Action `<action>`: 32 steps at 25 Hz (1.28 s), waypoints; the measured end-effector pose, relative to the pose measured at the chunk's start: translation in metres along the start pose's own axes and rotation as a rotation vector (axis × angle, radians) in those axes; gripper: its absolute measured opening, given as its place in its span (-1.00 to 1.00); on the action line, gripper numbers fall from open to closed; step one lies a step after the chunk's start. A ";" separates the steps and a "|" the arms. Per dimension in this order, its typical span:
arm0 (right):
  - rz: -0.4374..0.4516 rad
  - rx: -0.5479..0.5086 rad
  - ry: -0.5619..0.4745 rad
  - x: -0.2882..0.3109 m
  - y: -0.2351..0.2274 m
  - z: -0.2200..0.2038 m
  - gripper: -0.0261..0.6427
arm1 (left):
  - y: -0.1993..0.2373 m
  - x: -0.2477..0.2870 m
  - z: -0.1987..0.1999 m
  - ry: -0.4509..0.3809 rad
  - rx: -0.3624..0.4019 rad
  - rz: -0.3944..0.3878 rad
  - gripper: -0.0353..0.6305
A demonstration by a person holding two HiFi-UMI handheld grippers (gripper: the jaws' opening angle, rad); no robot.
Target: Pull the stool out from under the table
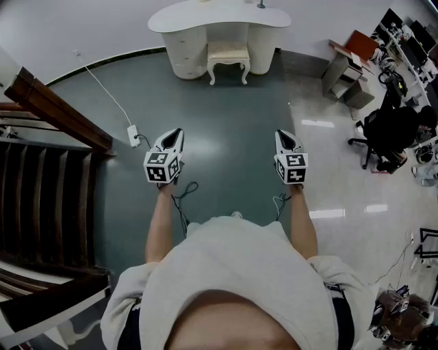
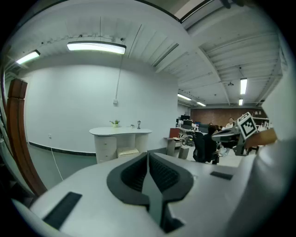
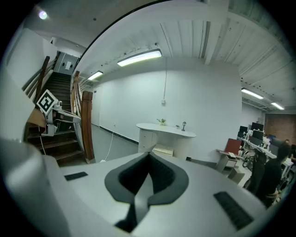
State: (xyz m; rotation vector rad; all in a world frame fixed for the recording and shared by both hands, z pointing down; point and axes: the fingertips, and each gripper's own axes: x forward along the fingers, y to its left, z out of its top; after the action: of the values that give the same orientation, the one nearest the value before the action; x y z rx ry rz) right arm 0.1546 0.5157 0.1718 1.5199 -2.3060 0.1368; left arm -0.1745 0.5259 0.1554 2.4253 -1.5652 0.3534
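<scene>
Stool [image 1: 228, 53] (under the table [image 1: 205, 17]) stands well beyond left gripper [image 1: 177, 132] and right gripper [image 1: 280, 134].

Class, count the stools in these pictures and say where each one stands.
1. The stool stands tucked under the white table against the far wall. Others may be hidden among the office desks on the right.
</scene>
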 end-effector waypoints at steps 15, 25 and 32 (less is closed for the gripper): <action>0.042 0.063 -0.008 -0.022 -0.004 -0.024 -0.93 | -0.034 -0.002 -0.019 0.029 -0.022 -0.037 -0.82; 0.139 0.063 -0.029 -0.035 -0.009 -0.047 0.14 | -0.087 0.009 -0.035 0.017 -0.067 -0.103 -0.10; 0.127 0.082 -0.017 -0.034 -0.029 -0.066 0.14 | -0.106 0.018 -0.043 0.029 -0.059 -0.088 -0.10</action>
State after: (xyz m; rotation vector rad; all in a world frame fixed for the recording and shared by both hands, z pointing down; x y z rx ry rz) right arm 0.2096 0.5520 0.2165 1.4173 -2.4381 0.2566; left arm -0.0736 0.5672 0.1950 2.4235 -1.4315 0.3210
